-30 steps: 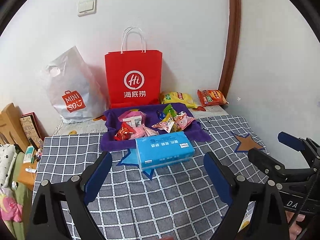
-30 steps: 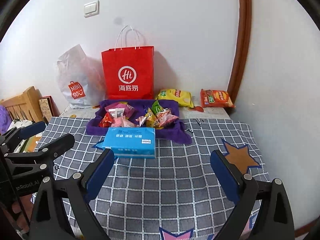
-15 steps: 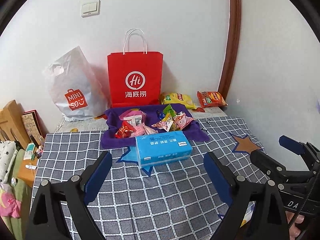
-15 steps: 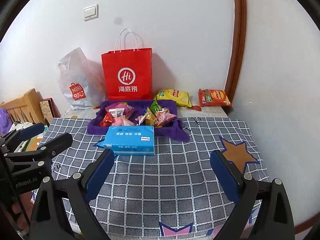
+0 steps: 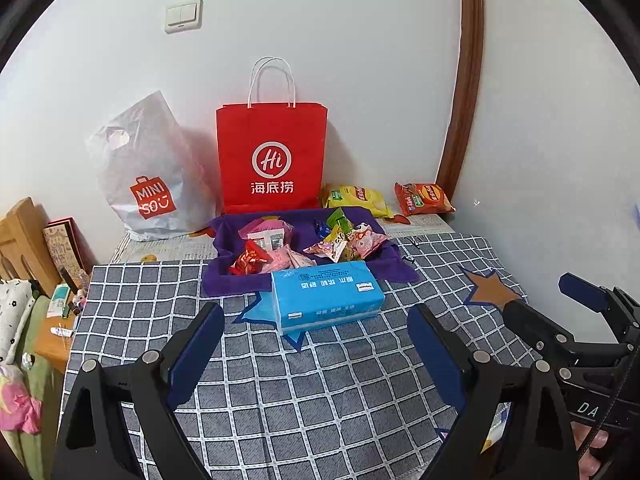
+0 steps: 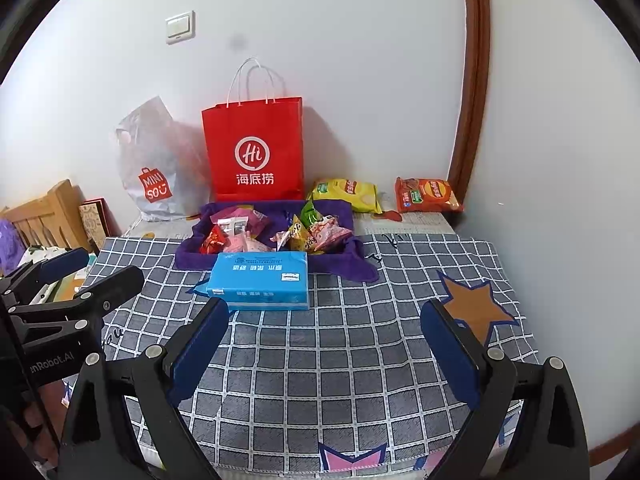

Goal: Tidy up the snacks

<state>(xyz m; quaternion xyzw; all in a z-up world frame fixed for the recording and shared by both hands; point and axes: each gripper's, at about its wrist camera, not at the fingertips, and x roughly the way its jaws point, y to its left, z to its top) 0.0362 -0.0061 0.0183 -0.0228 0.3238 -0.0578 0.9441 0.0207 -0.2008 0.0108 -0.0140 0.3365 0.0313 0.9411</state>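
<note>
Wooden frame (image 5: 24, 240): far left edge of my left view, off the table, with a patterned book (image 5: 64, 248) leaning beside it.
White plastic bag (image 5: 148, 176): back left, against the wall, red logo facing me.
Left gripper (image 5: 316, 344): I hold it low over the near part of the checked tablecloth (image 5: 320, 392); blue pads spread wide, nothing between them.
Red paper bag (image 5: 272, 156): upright at the wall, just behind the purple cloth (image 5: 240, 280).
Snacks (image 5: 344, 240): small packets heaped in two loose clusters on the purple cloth, a red packet (image 5: 248, 260) at the left front, pink and green ones to the right.
Blue tissue pack (image 5: 326, 296): lying flat on the tablecloth, its far edge touching the front of the purple cloth, ahead of both grippers.
Yellow chip bag (image 5: 356, 198): flat near the wall, right of the red bag.
Orange chip bag (image 5: 424, 198): beside the yellow one, by the brown door trim (image 5: 460, 100).
Right gripper (image 6: 324, 352): also low over the near tablecloth; pads released wide, gripping nothing.
Brown star (image 6: 476, 304): printed on the tablecloth, just beyond my right gripper's right finger.
</note>
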